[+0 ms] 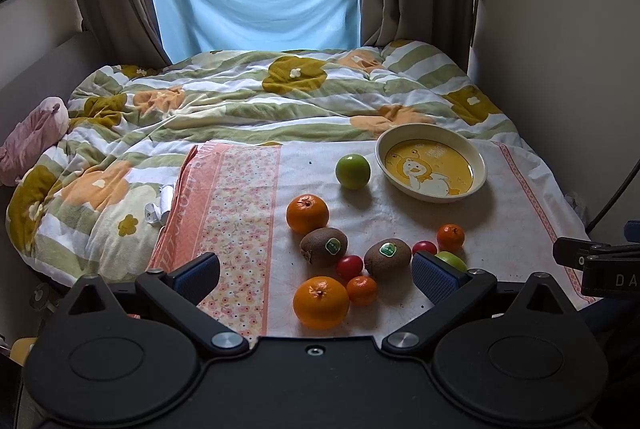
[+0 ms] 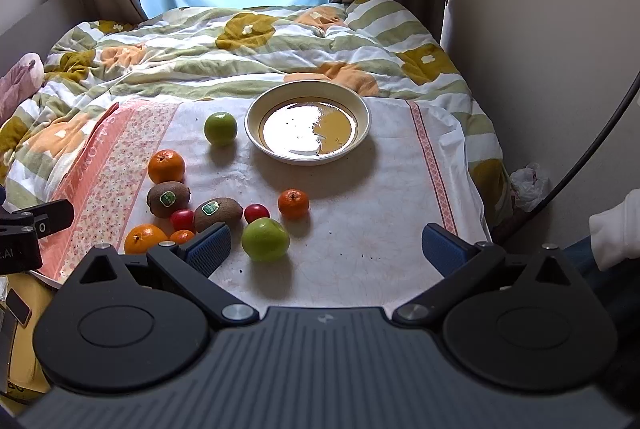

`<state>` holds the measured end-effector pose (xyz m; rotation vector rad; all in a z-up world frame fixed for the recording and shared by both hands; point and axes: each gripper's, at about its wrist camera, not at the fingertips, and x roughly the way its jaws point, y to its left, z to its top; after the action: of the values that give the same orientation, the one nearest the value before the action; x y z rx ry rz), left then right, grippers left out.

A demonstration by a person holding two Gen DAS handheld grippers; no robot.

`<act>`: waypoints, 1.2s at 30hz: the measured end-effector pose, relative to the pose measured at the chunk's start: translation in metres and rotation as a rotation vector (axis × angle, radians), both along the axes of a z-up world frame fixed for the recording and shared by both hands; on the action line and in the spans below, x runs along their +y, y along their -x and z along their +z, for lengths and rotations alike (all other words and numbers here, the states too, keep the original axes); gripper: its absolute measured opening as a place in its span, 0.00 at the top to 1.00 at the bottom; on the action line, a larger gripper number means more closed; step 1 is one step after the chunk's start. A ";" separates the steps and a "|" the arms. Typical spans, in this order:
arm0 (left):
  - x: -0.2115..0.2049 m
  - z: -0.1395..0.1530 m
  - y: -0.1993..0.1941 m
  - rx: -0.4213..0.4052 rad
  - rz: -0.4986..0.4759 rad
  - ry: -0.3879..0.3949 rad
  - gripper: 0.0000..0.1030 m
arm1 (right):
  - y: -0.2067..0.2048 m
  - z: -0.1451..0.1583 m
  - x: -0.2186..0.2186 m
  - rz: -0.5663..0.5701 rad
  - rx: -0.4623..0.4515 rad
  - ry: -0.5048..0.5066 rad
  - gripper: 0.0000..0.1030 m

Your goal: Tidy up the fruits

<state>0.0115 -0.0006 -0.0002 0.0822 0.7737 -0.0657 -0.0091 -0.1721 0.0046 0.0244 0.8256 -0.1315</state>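
Observation:
Several fruits lie on a white cloth with pink borders on the bed. Between the fingers of my open left gripper I see a large orange, a small mandarin, a red tomato and two stickered kiwis. Farther off are another orange and a green apple. The cream plate with a yellow duck picture holds nothing. My right gripper is open and holds nothing. A second green apple lies just beyond its left finger, with a mandarin and a tomato behind it.
A rumpled green, white and orange duvet covers the bed behind the cloth. A pink plush lies at the left, and a wall runs close on the right. A white sleeve and a dark cable show at the right edge.

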 end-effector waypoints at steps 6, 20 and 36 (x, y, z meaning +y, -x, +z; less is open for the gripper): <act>0.000 0.000 0.000 -0.001 -0.001 -0.001 0.00 | 0.001 0.001 -0.001 0.000 -0.001 0.001 0.00; -0.009 -0.001 0.000 0.011 -0.039 0.012 0.00 | 0.000 0.003 0.002 0.083 -0.028 0.012 0.00; -0.001 -0.094 -0.036 0.060 -0.109 -0.142 0.00 | -0.053 -0.075 0.009 0.154 0.069 -0.096 0.00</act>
<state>0.0477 -0.0016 -0.0941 0.2580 0.8332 -0.1176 0.0435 -0.1629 -0.0702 0.0470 0.8993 0.0528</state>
